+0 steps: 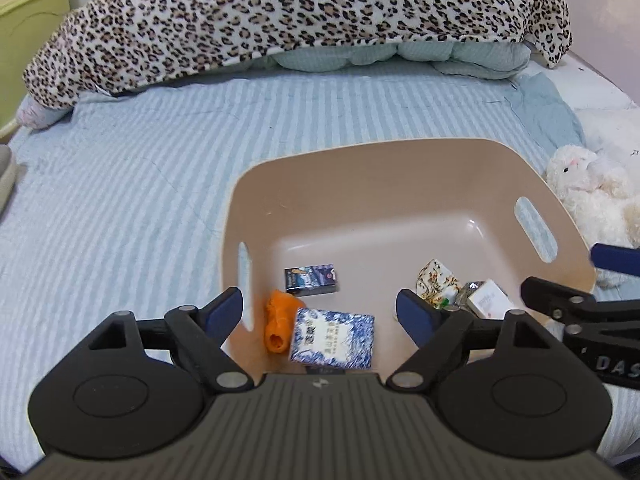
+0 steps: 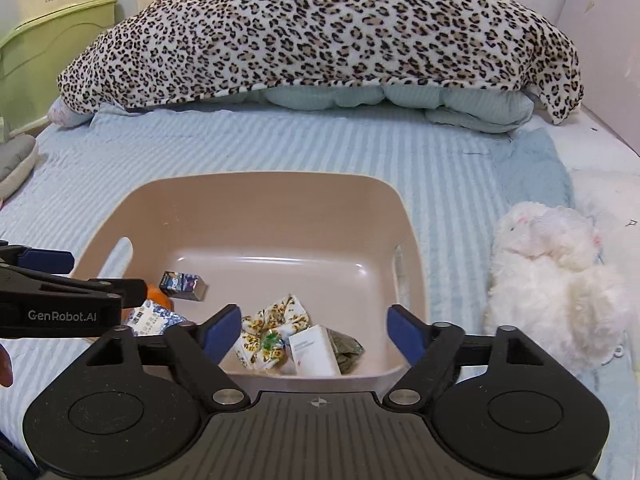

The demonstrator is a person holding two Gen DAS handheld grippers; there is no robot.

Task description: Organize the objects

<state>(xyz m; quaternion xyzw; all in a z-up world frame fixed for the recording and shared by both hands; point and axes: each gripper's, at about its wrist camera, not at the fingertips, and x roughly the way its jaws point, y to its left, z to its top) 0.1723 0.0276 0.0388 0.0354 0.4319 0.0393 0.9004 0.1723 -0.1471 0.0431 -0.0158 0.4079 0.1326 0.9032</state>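
Note:
A tan plastic basin (image 1: 360, 168) (image 2: 256, 200) sits on the striped bed. Inside lie a blue-and-white patterned box (image 1: 334, 338) (image 2: 154, 318), an orange soft item (image 1: 280, 318) (image 2: 158, 296), a small dark box (image 1: 310, 280) (image 2: 183, 284), a floral cloth (image 1: 436, 280) (image 2: 272, 330), a white box (image 1: 490, 298) (image 2: 314, 350) and a crumpled greenish wrapper (image 2: 346, 350). My left gripper (image 1: 324, 314) hangs open over the basin's near left part, above the patterned box, its pads touching nothing. My right gripper (image 2: 314, 336) stands open over the near right part, with the floral cloth and white box below its gap.
A leopard-print blanket (image 1: 304, 12) (image 2: 320, 36) over pale pillows lies across the far bed. A white plush toy (image 1: 592, 196) (image 2: 556, 276) rests right of the basin. A green headboard (image 2: 52, 36) stands far left. Striped bedding (image 1: 120, 208) spreads left of the basin.

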